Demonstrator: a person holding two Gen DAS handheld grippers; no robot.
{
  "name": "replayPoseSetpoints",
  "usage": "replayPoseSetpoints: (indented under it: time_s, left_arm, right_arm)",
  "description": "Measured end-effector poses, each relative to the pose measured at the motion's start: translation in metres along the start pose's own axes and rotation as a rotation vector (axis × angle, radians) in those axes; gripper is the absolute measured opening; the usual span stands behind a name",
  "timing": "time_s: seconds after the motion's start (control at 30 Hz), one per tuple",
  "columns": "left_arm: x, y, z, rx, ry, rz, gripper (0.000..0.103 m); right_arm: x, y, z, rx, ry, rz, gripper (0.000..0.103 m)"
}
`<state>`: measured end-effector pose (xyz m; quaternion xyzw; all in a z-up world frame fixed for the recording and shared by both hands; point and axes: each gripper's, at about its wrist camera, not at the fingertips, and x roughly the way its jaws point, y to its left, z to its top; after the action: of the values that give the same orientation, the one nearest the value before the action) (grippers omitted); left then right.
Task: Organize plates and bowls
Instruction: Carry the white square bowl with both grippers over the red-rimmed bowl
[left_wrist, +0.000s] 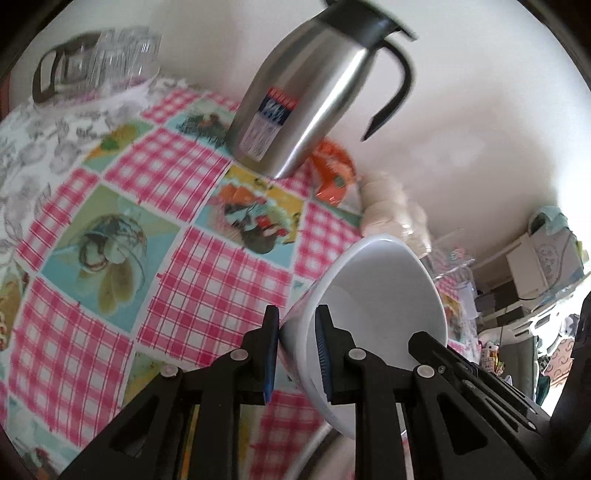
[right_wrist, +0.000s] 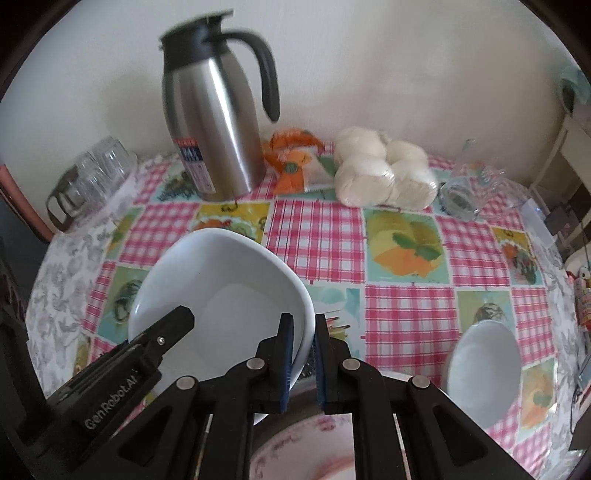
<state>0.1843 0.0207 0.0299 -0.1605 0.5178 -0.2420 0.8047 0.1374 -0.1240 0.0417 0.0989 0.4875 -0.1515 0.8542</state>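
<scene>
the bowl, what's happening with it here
Both grippers are clamped on one white bowl: the left gripper on one side of the rim, the right gripper on the opposite side. It is tilted above the checked tablecloth. A second bowl sits at the right, a patterned plate below.

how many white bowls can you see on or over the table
2. One large bowl is held at its rim by both grippers, lifted over the table. A smaller bowl sits on the tablecloth to the right. Others may be hidden below the grippers.
</scene>
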Motion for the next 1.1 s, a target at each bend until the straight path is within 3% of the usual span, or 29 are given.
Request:
replayPoseSetpoints:
  time_s: [0.13, 0.57, 0.83, 1.1]
  left_arm:
    - [-0.026, -0.022, -0.008, 0.05, -0.043, 0.028, 0.02]
    - [-0.09, -0.058, -0.05, 0.13, -0.111, 0.009, 0.02]
    - [-0.105, -0.079, -0.075, 0.206, -0.128, 0.043, 0.02]
    - [-0.092, -0.097, -0.091, 0.261, -0.085, 0.064, 0.02]
  right_arm:
    - [-0.031, -0.006, -0.009, 0.007, -0.065, 0.006, 0.011]
    - [-0.116, -0.034, -0.059, 0.056, -0.235, 0.065, 0.012]
    - [-0.131, -0.055, -0.097, 0.104, -0.281, 0.117, 0.013]
    - [-0.126, -0.08, -0.118, 0.153, -0.279, 0.122, 0.013]
